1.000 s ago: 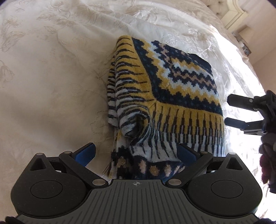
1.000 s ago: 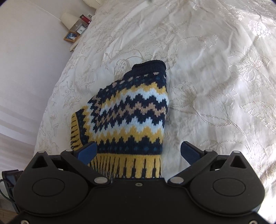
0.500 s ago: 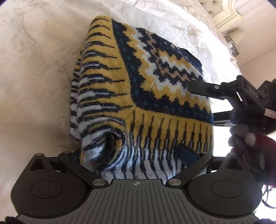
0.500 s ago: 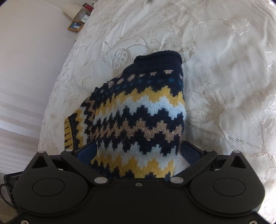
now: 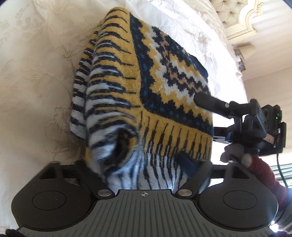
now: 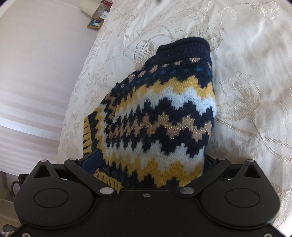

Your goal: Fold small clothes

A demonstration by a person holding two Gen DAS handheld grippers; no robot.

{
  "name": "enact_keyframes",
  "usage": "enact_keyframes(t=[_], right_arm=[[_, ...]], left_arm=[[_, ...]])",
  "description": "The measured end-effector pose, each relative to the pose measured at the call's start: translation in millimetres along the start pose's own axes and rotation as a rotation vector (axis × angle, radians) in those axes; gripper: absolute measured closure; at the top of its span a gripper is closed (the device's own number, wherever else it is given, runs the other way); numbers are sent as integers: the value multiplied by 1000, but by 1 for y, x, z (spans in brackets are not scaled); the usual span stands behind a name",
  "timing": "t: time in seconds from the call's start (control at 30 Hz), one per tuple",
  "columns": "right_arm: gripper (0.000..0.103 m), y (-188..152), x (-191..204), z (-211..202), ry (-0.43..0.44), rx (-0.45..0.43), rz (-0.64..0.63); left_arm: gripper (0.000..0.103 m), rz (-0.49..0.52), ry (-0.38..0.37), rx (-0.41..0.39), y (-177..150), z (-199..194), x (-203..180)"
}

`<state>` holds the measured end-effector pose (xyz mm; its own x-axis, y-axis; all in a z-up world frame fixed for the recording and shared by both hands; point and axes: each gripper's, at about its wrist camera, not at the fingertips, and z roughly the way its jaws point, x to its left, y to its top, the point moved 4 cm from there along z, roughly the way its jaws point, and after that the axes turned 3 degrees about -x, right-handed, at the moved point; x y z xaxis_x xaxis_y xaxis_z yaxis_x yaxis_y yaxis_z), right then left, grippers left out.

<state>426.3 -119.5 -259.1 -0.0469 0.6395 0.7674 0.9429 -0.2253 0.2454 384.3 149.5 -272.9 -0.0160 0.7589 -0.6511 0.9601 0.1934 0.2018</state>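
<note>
A folded knit sweater (image 5: 155, 94) in navy, yellow and white zigzags lies on a cream embroidered bedspread (image 5: 36, 91). My left gripper (image 5: 138, 164) has the sweater's striped near edge bunched between its fingers. They have drawn inward and press on it; the left pad is hidden under the knit. In the right wrist view the sweater (image 6: 160, 118) fills the gap of my right gripper (image 6: 150, 162), whose fingers stand wide on either side. From the left view, the right gripper (image 5: 205, 114) straddles the sweater's right edge, one finger on top.
A gloved hand (image 5: 255, 164) holds the right gripper. The bedspread (image 6: 246, 73) spreads out to the right. A tufted headboard (image 5: 237, 14) is at the far end. A bedside table with a picture frame (image 6: 94, 23) stands by the pale wall (image 6: 36, 73).
Both grippers have pushed forward onto the sweater, which now fills both gaps. The left gripper's fingers have drawn inward onto the near edge. The right fingers' spread looks unchanged.
</note>
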Motion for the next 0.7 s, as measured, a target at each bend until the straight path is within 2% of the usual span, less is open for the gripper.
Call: enact_keyframes(t=[0.03,0.07,0.1,0.13,0.27,0.43,0.57,0.7], right_arm=[[3,0,2,1,-4,13,1],[9,-1,6,0,-7,23,-9],[37,-2,9,-1,-26,25,-36],[49,-2,13,-4,-60,26,-67],[53,-5,23,-21,-71,4,-74],[54,-27,31,-62,-61,-39,-26],[54,-62,30,-103,-86,-39,-10],[53,-103,12,-140,-123,-30,35]], left_arm=[[46,-7,-20,8,1,-1,3],[52,-10,-31,15,2,-2,5],[54,-1,-31,18,3,-4,5],[59,12,-29,18,4,-7,5],[63,31,-71,18,0,-20,-4],[63,109,-125,69,-20,-28,-33],[63,154,-158,116,-48,-31,-51],[63,173,-172,167,-78,-28,-58]])
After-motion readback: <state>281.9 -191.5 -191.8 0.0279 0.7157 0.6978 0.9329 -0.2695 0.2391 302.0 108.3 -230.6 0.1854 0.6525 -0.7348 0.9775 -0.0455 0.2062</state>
